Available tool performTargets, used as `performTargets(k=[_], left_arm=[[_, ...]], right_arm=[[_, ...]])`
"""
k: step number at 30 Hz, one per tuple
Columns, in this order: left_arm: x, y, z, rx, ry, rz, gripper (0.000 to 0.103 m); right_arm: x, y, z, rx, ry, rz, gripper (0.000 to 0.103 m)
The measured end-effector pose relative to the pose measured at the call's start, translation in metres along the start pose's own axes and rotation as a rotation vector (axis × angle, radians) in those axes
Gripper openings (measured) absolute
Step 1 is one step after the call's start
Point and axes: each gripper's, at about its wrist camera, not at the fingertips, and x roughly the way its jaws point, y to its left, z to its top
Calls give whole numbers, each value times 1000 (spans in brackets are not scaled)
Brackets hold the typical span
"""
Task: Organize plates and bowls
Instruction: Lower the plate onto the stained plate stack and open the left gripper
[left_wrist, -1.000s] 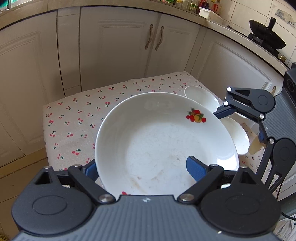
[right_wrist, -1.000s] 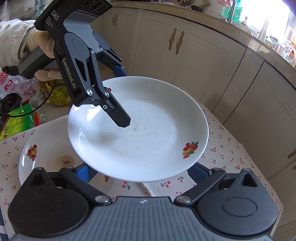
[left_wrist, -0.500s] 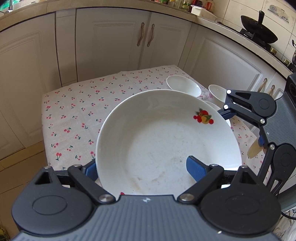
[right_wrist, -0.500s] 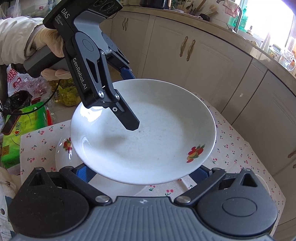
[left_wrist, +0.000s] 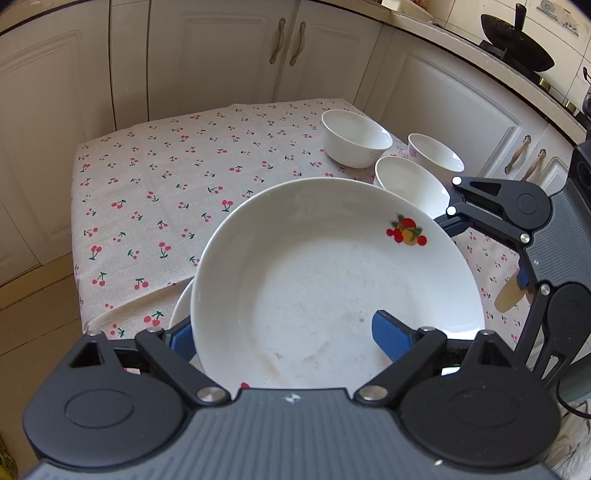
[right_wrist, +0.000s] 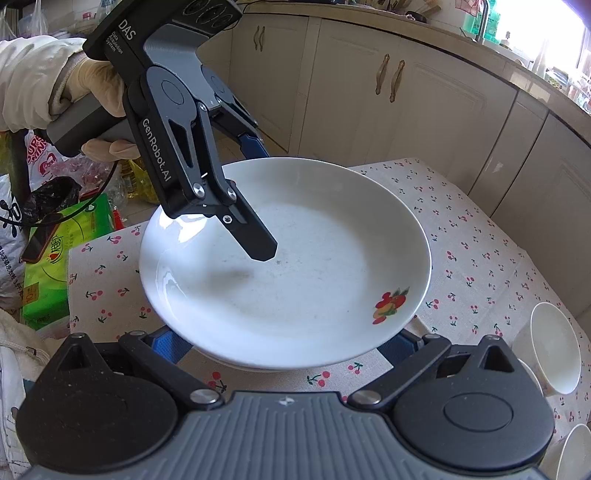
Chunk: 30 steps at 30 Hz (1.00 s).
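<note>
A white plate with a fruit print (left_wrist: 332, 273) is held in the air over the cherry-print table (left_wrist: 166, 192). My left gripper (left_wrist: 280, 332) is shut on its near rim, one finger on top of it and one below; in the right wrist view the left gripper (right_wrist: 258, 206) shows the same grip on the plate (right_wrist: 295, 266). My right gripper (right_wrist: 280, 343) sits at the plate's opposite rim, its fingers spread wide under it. A second white plate (left_wrist: 181, 306) lies just below on the table. Three white bowls (left_wrist: 354, 138) stand at the far right.
White kitchen cabinets (left_wrist: 221, 55) surround the table. A black wok (left_wrist: 517, 55) sits on the counter at right. A green box (right_wrist: 62, 251) and plastic bags (right_wrist: 22, 166) lie on the floor beyond the table's left edge.
The plate has been carried across the table and lowered over the second plate. The three bowls have come fully into the left wrist view.
</note>
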Motion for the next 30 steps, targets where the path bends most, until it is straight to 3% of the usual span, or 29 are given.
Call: performTargets(k=[30], left_arm=[[23,5,-12,-20,126,-34,93]], right_arm=[[14,8,-12,23,87,3,103]])
